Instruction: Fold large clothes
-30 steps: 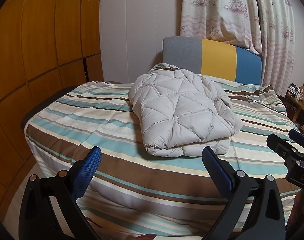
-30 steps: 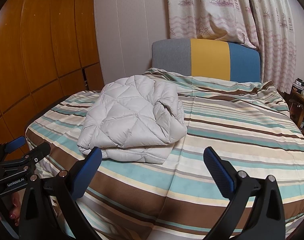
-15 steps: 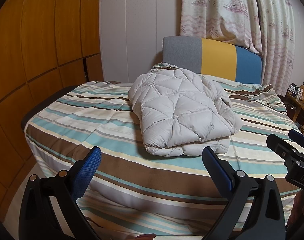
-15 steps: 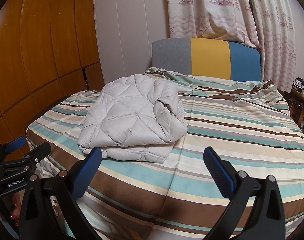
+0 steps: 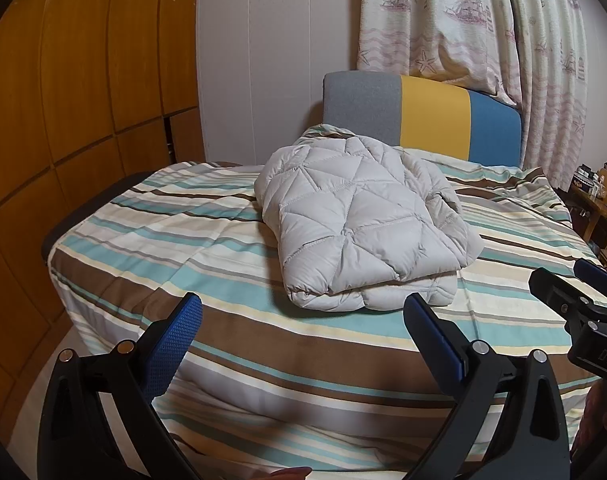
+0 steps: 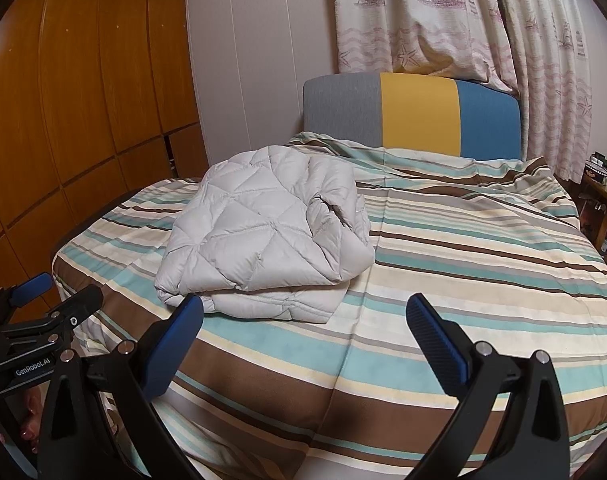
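Observation:
A pale grey quilted jacket (image 5: 359, 224) lies folded in a compact bundle on the striped bed (image 5: 207, 240); it also shows in the right wrist view (image 6: 259, 240). My left gripper (image 5: 303, 320) is open and empty, held above the bed's near edge, short of the jacket. My right gripper (image 6: 303, 316) is open and empty too, to the right of the jacket's near edge. Each gripper shows at the side of the other's view: the right one (image 5: 583, 300), the left one (image 6: 43, 300).
A grey, yellow and blue headboard (image 5: 423, 116) stands at the far end under ship-print curtains (image 5: 463, 20). Wooden wardrobe doors (image 5: 63, 100) line the left. A cluttered wooden side table (image 5: 595, 196) stands at the right.

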Motion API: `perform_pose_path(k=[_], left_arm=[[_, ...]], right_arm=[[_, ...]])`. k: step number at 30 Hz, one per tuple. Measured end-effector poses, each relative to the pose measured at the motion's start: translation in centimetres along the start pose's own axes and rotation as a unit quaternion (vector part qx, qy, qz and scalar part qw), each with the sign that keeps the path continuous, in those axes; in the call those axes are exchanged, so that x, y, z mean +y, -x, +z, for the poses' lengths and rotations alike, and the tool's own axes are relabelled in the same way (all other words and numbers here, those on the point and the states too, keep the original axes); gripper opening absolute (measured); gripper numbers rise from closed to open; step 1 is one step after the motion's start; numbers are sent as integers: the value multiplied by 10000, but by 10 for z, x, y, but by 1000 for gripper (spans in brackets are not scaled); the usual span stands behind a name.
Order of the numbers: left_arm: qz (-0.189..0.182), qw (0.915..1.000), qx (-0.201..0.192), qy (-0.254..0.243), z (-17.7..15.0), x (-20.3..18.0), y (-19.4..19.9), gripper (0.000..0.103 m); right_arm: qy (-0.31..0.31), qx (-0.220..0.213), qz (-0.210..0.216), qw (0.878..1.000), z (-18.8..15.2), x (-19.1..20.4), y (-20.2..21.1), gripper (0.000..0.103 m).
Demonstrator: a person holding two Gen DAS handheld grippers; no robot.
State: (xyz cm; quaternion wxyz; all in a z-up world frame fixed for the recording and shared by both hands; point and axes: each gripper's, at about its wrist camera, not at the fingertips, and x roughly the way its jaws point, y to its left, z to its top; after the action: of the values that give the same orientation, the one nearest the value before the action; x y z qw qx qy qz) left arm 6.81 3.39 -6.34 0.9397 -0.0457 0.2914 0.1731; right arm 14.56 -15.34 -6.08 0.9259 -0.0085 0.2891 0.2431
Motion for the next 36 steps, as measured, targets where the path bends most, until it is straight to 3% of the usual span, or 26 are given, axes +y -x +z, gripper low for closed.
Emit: perform_pose_path(k=[29,36], left_arm=[[-65,9999,141,-65,-3,5,-9,100],[114,9996,258,-60,-4,5,-22,100]], right_arm=[[-68,79,17,9999,-2,0,-4,101],[-128,225,33,9997,-4,-6,-15,101]])
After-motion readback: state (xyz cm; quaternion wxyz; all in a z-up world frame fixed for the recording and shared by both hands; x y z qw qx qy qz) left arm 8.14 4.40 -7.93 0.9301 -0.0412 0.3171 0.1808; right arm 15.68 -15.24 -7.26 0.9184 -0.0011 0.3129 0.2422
